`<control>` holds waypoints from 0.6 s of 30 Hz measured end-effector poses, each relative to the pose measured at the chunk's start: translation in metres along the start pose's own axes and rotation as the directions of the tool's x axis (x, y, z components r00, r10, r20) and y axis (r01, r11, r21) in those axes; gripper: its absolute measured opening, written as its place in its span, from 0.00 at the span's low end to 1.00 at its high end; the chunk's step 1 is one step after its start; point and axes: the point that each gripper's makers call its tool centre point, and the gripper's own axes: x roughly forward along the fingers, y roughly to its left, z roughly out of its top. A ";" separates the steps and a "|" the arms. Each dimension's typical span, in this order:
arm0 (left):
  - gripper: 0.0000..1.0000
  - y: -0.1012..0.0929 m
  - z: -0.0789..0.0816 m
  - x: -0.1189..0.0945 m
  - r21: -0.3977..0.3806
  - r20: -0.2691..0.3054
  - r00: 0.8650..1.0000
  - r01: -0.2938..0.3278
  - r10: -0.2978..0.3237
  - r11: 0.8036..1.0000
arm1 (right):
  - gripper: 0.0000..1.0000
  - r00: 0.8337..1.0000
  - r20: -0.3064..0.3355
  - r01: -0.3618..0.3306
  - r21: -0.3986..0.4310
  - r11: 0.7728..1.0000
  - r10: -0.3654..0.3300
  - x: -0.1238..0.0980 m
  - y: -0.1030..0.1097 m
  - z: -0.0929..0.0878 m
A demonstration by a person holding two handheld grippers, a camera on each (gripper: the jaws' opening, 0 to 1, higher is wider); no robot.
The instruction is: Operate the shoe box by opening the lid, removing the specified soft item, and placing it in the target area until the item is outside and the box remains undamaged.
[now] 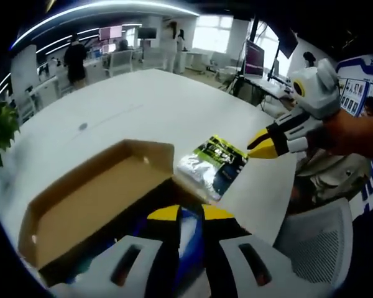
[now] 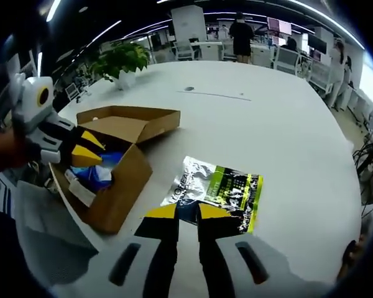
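The cardboard shoe box (image 1: 81, 205) (image 2: 121, 186) stands open, its lid (image 2: 137, 121) folded back flat. A blue and white soft item (image 2: 98, 174) (image 1: 191, 231) lies inside. My left gripper (image 1: 191, 214) (image 2: 94, 148) reaches into the box, its jaws closed narrowly on that blue item. A silver, green and black packet (image 1: 214, 162) (image 2: 217, 189) lies flat on the white table beside the box. My right gripper (image 2: 188, 212) (image 1: 256, 146) hovers at the packet's near edge, jaws close together with nothing held between them.
The white table (image 2: 267, 112) stretches far behind the box and packet. A potted plant (image 2: 121, 59) stands at its far edge. A mesh office chair (image 1: 317, 242) sits by the table's near side. People stand by desks in the background.
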 end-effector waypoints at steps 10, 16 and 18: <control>0.09 0.026 -0.021 -0.025 -0.039 0.000 0.999 -0.036 0.036 0.999 | 0.09 0.999 0.003 -0.041 -0.037 0.998 0.041 0.013 0.040 0.015; 0.09 0.043 -0.037 -0.042 -0.067 -0.008 0.998 -0.062 0.062 0.996 | 0.09 0.998 0.004 -0.067 -0.058 0.996 0.068 0.022 0.063 0.023; 0.09 0.048 -0.044 -0.047 -0.080 -0.011 0.997 -0.073 0.072 0.994 | 0.09 0.997 0.004 -0.078 -0.063 0.995 0.078 0.026 0.071 0.025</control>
